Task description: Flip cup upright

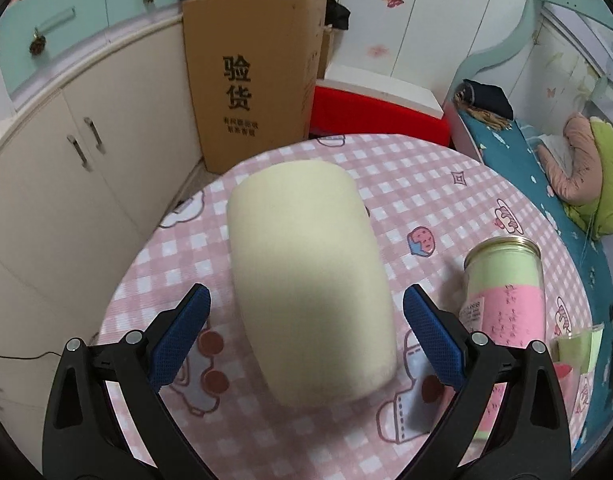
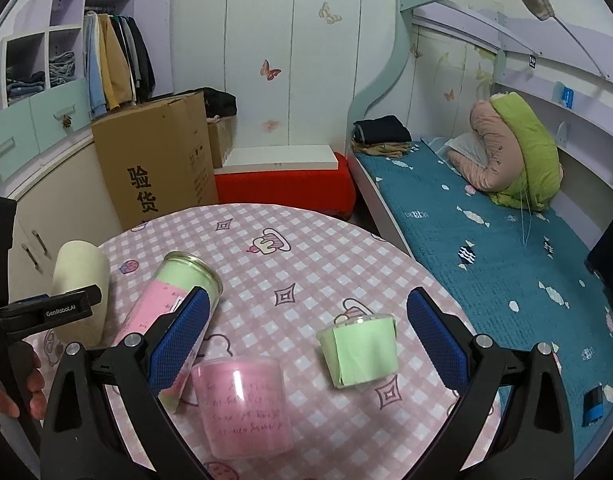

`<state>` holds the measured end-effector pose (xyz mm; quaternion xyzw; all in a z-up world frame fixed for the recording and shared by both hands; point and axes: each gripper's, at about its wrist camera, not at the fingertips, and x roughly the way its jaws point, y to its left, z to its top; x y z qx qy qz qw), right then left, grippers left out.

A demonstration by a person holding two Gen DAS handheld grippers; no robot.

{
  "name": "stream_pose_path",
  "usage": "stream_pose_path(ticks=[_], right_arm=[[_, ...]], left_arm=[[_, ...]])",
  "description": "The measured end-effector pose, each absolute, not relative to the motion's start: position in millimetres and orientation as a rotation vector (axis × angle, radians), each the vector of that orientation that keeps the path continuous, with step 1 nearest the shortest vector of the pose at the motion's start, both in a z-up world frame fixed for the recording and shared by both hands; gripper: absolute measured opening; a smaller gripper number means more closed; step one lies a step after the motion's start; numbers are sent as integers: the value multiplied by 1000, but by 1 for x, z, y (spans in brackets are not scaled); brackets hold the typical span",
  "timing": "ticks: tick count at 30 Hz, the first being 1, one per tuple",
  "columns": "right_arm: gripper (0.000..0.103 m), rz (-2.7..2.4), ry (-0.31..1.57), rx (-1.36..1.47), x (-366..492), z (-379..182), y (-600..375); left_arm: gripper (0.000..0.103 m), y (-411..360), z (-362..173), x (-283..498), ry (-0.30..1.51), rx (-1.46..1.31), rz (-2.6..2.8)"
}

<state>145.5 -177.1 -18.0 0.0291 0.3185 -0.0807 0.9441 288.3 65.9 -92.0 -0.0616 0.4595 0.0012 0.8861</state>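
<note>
A cream cup [image 1: 306, 280] lies on its side on the pink checked round table [image 1: 446, 184]. Its closed base points away from the left wrist camera. My left gripper [image 1: 306, 312] is open, its blue pads on either side of the cup, not touching it. In the right wrist view the same cup [image 2: 80, 284] lies at the far left with the left gripper by it. My right gripper [image 2: 306, 316] is open and empty above the table. A small green cup [image 2: 360, 350] stands upright between its fingers, farther out.
A tall green and pink can [image 1: 506, 288] stands to the right of the cream cup; it also shows in the right wrist view [image 2: 174, 312]. A pink tub [image 2: 244, 410] stands upside down near the right gripper. A cardboard box [image 1: 250, 76], cabinets [image 1: 66, 184] and a bed [image 2: 486, 248] surround the table.
</note>
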Motion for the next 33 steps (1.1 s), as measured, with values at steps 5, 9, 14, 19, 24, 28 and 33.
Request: stream_pose_path(ticks=[5, 9, 14, 19, 24, 28, 33], right_arm=[[95, -169, 683, 68, 158, -25, -180], [95, -180, 701, 79, 160, -29, -186], [95, -191, 707, 81, 151, -29, -188], [95, -191, 690, 95, 128, -24, -190], [95, -198, 670, 115, 86, -18, -199], [95, -201, 678, 125, 53, -21, -203], [95, -214, 710, 130, 23, -34, -207]], left_arm=[[80, 62, -101, 293, 969, -127, -17], [80, 60, -99, 282, 955, -89, 13], [80, 58, -86, 250, 925, -64, -4], [80, 51, -70, 209, 892, -44, -32], [80, 31, -54, 150, 849, -1, -73], [80, 12, -51, 110, 841, 16, -124], [80, -14, -64, 73, 881, 35, -186]])
